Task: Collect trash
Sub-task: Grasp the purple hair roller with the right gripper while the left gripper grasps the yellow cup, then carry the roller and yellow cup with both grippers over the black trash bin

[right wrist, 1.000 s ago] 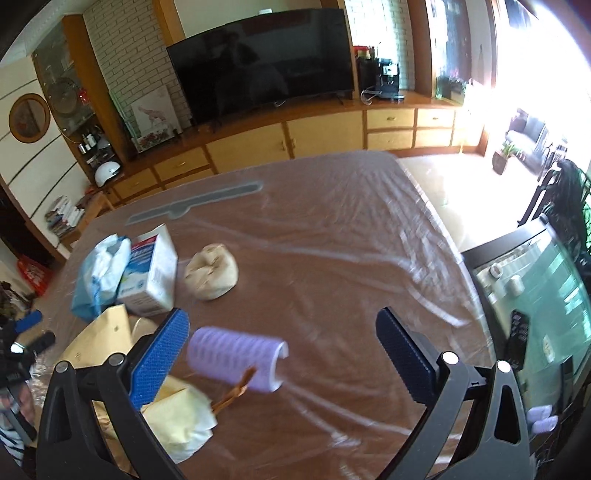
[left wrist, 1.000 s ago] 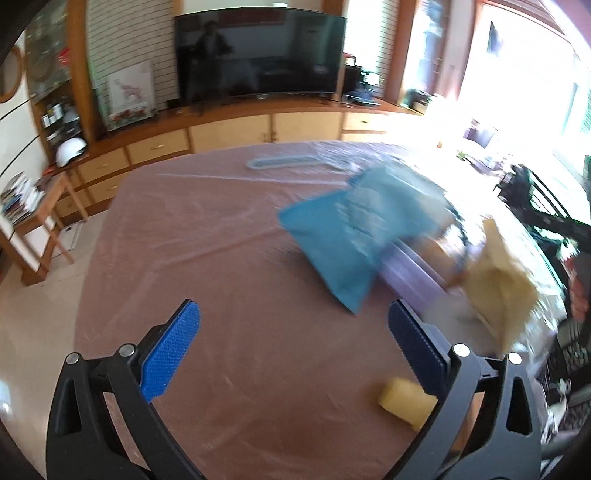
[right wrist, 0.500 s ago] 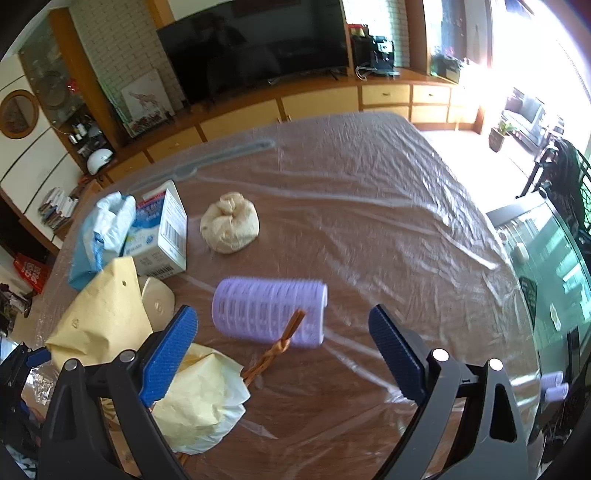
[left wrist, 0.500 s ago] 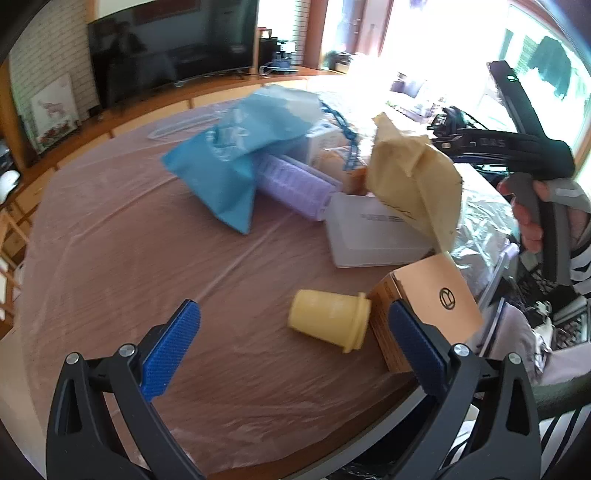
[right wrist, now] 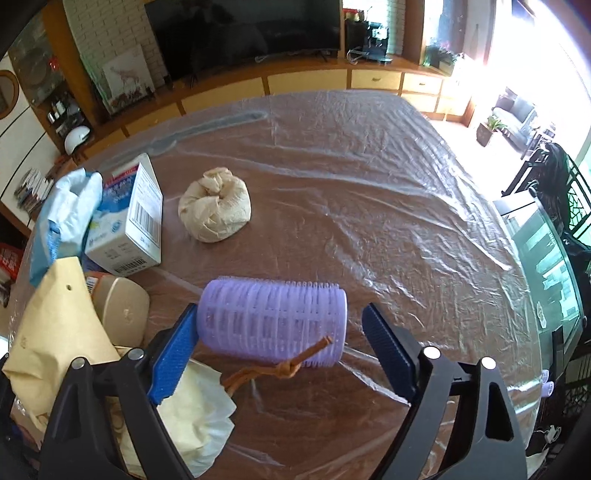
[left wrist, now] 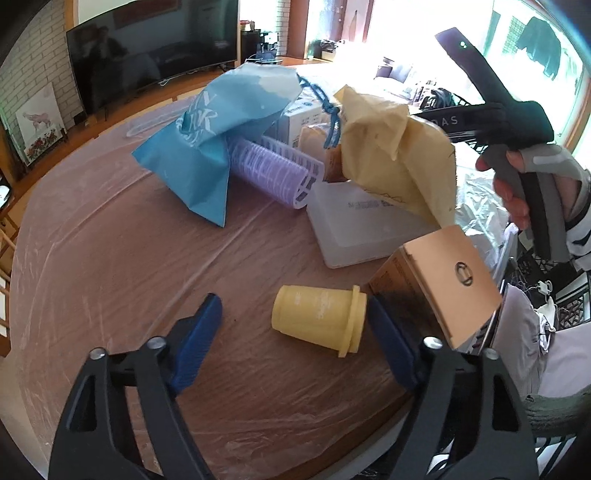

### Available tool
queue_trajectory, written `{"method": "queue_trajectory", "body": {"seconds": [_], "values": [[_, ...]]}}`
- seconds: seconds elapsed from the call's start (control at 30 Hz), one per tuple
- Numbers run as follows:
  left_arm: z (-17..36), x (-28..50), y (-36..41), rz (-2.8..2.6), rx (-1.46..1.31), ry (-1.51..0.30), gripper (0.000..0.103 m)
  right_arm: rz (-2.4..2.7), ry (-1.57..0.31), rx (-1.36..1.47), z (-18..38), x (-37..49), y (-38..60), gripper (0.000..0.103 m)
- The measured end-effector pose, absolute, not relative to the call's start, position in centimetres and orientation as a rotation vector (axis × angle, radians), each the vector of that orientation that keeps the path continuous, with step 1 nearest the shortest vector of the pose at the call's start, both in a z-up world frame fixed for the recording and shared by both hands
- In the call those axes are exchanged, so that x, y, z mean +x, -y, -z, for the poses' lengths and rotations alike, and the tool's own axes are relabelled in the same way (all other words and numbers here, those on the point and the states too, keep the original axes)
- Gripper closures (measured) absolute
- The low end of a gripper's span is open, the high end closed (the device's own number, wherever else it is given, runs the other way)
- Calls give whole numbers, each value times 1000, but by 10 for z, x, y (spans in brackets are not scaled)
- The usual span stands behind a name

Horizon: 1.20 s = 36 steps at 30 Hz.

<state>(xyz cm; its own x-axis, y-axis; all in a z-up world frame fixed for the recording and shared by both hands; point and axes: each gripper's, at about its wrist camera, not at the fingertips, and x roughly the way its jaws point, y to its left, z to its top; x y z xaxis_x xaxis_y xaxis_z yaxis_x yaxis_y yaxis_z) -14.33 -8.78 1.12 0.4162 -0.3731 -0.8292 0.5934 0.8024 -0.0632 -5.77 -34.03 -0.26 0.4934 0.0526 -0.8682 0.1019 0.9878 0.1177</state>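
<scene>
A dark television (right wrist: 251, 26) stands on a long wooden cabinet (right wrist: 332, 79) against the far white brick wall (right wrist: 107, 33), bright daylight pours through windows (right wrist: 535, 48) at right, over the plastic-covered brown table (right wrist: 369, 192).

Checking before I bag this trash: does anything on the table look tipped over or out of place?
Yes. The yellow cup lies on its side near the table edge, and the purple hair roller also lies on its side, with a twisted brown cord across its front.
</scene>
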Motion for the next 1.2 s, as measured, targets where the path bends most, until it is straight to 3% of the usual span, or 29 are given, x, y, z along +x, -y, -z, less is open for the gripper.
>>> {"method": "queue_trajectory", "body": {"seconds": [0.1, 0.23, 0.43, 0.83, 1.2], "values": [[-9, -142, 92, 597, 252, -961, 32, -7, -1069, 181, 5, -54, 344, 28], [-11, -139, 98, 561, 246, -960, 47, -48, -1029, 160, -3, -52, 347, 29], [-15, -131, 95, 468, 146, -963, 57, -67, -893, 206, -33, -54, 363, 31], [-26, -135, 86, 363, 83, -929, 58, -133, -820, 237, -60, -81, 376, 31], [-15, -131, 81, 327, 114, -970, 56, -146, -858, 257, -47, -97, 380, 31]]}}
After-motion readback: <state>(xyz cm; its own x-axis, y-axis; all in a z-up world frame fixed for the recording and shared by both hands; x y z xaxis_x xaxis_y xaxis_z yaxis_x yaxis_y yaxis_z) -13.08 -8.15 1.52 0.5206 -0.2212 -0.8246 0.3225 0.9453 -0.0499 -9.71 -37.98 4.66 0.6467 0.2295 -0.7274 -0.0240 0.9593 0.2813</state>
